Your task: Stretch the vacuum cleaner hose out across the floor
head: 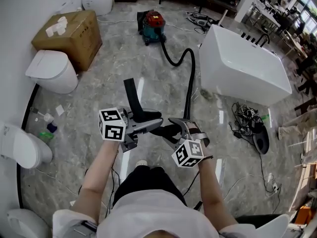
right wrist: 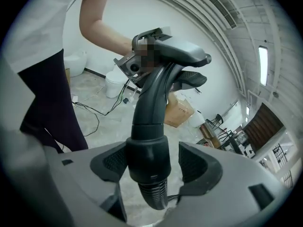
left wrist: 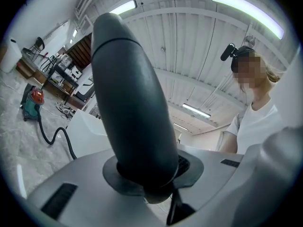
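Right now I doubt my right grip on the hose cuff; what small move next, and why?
Probably close the right gripper on the hose cuff: its jaws straddle it with a gap showing, while the left gripper clamps the wand.

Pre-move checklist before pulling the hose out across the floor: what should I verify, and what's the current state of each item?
1. Grip of left gripper on the wand: ok, jaws clamped on it.
2. Grip of right gripper on the hose cuff: not ok, the cuff sits between the jaws with a gap beside one pad.
3. Run of the hose: not ok, it curves beside the bathtub.
4. Joint at the vacuum cleaner: cannot tell, too small.
5. Floor cables apart from the hose: ok.
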Demonstrator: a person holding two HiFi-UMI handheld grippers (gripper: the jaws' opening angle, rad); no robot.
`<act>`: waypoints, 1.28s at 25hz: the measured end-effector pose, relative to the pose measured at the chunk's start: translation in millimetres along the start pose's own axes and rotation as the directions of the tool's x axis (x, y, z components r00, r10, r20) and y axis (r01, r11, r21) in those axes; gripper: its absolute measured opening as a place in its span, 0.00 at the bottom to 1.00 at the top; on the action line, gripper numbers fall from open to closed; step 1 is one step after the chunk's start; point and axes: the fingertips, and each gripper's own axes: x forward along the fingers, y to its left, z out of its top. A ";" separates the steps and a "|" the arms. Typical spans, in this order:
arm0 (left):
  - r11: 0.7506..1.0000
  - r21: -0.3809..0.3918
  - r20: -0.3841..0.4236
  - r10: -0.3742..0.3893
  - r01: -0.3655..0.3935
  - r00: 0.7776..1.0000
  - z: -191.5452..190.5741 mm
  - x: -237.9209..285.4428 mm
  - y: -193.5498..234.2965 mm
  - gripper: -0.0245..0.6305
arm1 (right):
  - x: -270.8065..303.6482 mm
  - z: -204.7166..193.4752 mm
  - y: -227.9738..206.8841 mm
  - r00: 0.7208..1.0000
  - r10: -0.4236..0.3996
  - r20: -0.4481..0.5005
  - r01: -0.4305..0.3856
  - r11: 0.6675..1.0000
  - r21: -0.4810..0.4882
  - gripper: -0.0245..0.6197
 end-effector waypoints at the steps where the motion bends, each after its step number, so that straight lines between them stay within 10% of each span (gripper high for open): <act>1: 1.000 -0.001 0.000 -0.009 0.009 1.000 -0.1 1.8 -2.5 0.20 | 2.7 -0.4 1.0 1.000 0.000 -0.010 0.000 1.000 -0.016 0.51; 21: 0.998 -0.043 0.205 -0.040 0.050 0.978 26.1 16.2 -19.8 0.20 | 6.5 -0.4 7.3 0.998 -0.055 -0.017 0.055 0.997 0.048 0.35; 27: 0.999 -0.038 0.229 0.007 0.002 0.973 30.3 10.8 -14.4 0.38 | -4.1 -1.2 -2.6 0.993 -0.109 0.042 0.097 0.971 0.220 0.35; 32: 0.997 -0.073 0.245 0.033 -0.016 0.969 24.5 1.6 -8.4 0.39 | -19.6 -2.3 -26.5 0.972 -0.210 0.106 0.143 0.884 0.445 0.35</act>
